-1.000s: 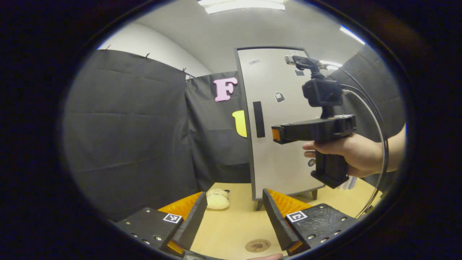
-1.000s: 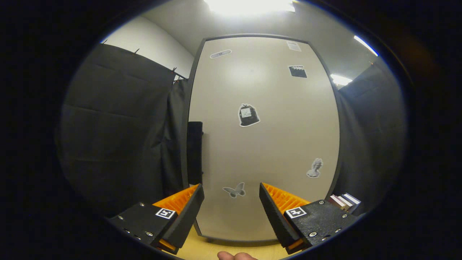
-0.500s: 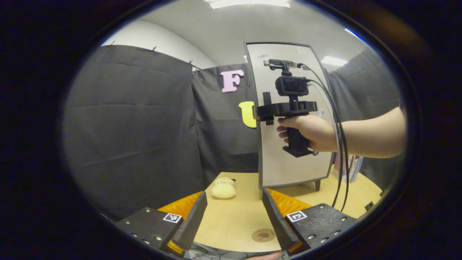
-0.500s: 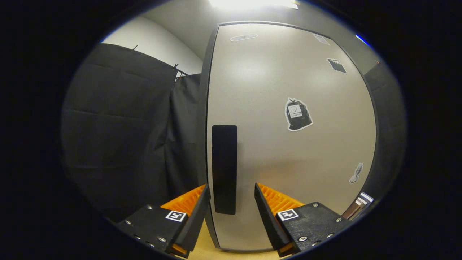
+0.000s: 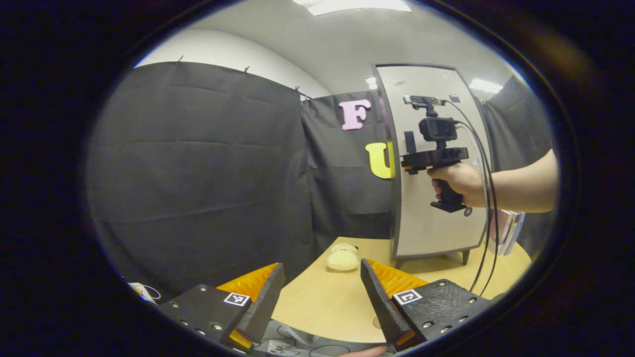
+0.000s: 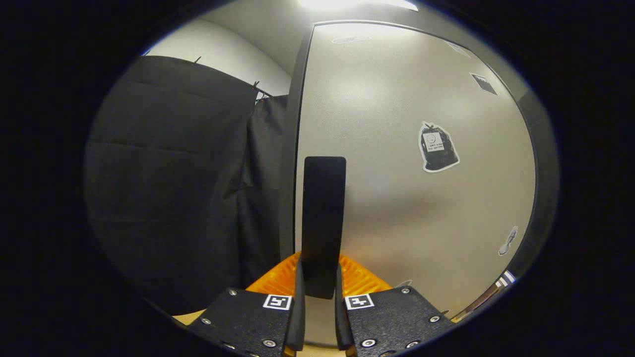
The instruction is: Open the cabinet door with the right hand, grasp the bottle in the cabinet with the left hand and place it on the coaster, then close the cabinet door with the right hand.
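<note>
Right gripper fingers clamped on cabinet door handle; left gripper fingers wide over table.

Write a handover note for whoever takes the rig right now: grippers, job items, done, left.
Right gripper: shut on the black vertical bar handle at the left edge of the pale grey cabinet door; a hand holds it there.
Left gripper: open, holding nothing, above the light wooden table.
Door looks closed; bottle not visible. A round brown coaster peeks out beside the left gripper's finger.
Done: handle gripped.
Left: pull door open, take bottle with left, set it on coaster, close door with right.
</note>
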